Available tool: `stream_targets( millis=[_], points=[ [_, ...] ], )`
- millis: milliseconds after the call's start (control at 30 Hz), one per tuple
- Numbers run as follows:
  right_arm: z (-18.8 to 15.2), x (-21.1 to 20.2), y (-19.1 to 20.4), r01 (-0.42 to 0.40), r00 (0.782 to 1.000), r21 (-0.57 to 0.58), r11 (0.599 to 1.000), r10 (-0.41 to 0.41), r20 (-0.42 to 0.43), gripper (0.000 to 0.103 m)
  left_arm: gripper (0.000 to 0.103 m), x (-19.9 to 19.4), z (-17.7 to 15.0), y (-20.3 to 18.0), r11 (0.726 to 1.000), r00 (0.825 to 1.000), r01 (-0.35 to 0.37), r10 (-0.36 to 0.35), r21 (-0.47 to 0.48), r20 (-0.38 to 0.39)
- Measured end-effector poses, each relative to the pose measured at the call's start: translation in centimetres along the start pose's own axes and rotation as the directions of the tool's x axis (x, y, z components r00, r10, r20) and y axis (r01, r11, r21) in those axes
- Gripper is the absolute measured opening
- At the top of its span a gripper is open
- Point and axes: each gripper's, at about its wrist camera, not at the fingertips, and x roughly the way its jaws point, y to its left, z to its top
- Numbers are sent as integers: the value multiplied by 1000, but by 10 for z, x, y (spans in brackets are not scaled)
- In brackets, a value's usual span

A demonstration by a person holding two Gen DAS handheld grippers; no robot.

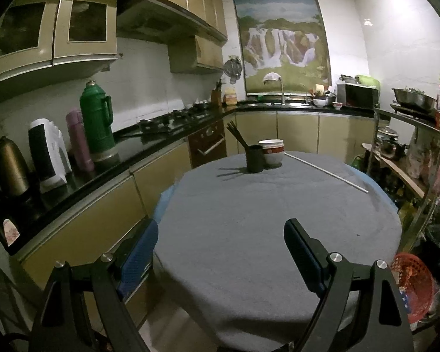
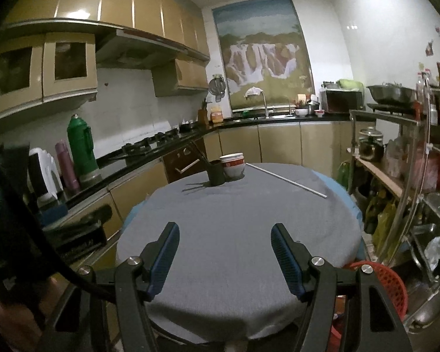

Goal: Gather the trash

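Grey cloth covers the round table [image 2: 234,234] I am looking across in a dim kitchen. Beside its right near edge, low down, sits the red mesh basket [image 1: 413,287], trash inside too blurred for me to name. My left gripper [image 1: 220,252] and right gripper [image 2: 225,252] both hang over the near edge with jaws apart, nothing between them. At the far edge stand a dark cup [image 2: 216,173] with chopsticks, touching white bowls [image 2: 233,164]; a thin white rod [image 1: 325,171] lies to their right.

Home kitchen; stove [image 1: 173,118], sink [image 1: 281,104], cabinets [image 1: 82,23]
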Motion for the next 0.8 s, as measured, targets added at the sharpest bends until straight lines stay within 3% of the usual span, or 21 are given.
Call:
stream_targets(
  millis=[167,800],
  points=[
    [-7,-4,11,21,1000,-50,999,-20,20,69,88,-4,1,-1,1000,1000,0,0,5,9],
    [-12,-9,8,29,998,-30,999,-27,50,69,88,-10,-1,-7,1000,1000,7,-8,25,17]
  ],
)
